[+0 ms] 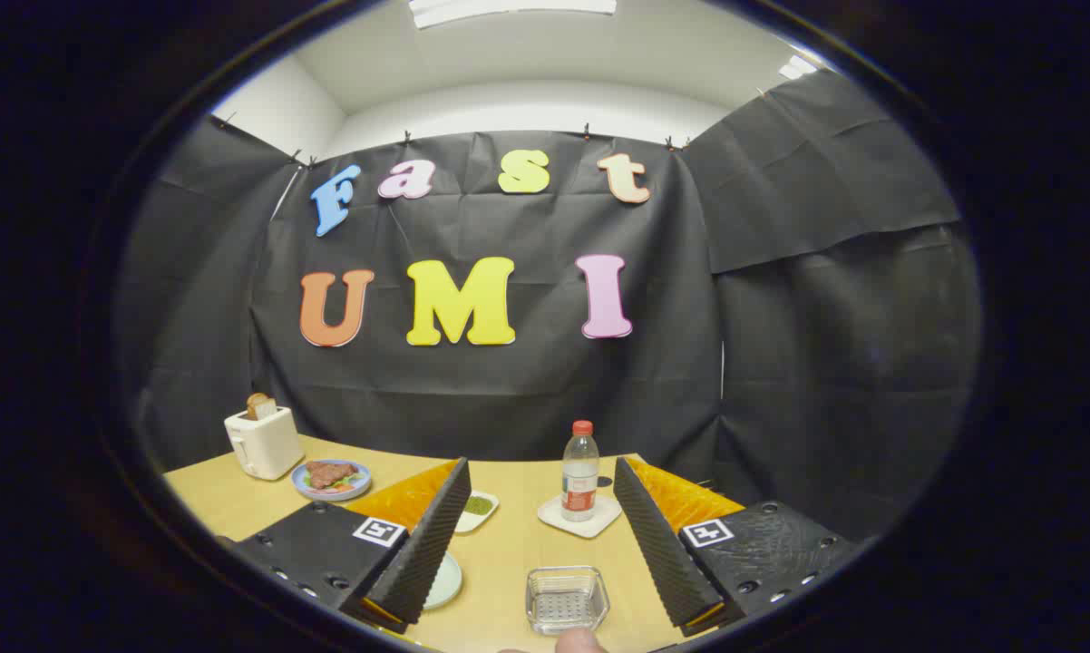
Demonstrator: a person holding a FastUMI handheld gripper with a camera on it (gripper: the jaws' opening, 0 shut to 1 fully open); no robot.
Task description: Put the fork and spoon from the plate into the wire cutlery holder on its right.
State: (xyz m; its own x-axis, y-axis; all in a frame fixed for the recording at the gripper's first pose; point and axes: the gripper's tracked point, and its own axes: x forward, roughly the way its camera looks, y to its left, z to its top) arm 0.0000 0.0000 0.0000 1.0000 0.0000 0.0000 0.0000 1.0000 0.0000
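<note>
Gripper view: looks forward over a pale wooden desk toward the black cloth wall.
Tool: fingers spread wide apart, nothing between the pads; black ridged pads face each other, orange bodies behind them.
Clear square dish: on the desk between the fingers, near their base at 6 o'clock, touching neither; perforated floor, looks empty.
Plate: pale rim showing at 8 o'clock, mostly hidden behind the left finger; what lies on it cannot be told.
Fork, spoon, wire holder: cannot tell where they are from this angle.
Water bottle: red cap, upright on a white square coaster, beyond the fingertips at 12 o'clock.
Small white dish: green contents, just past the left fingertip.
Blue plate of food: at 10 o'clock.
White toaster: just beyond that plate, bread standing in its slot.
</note>
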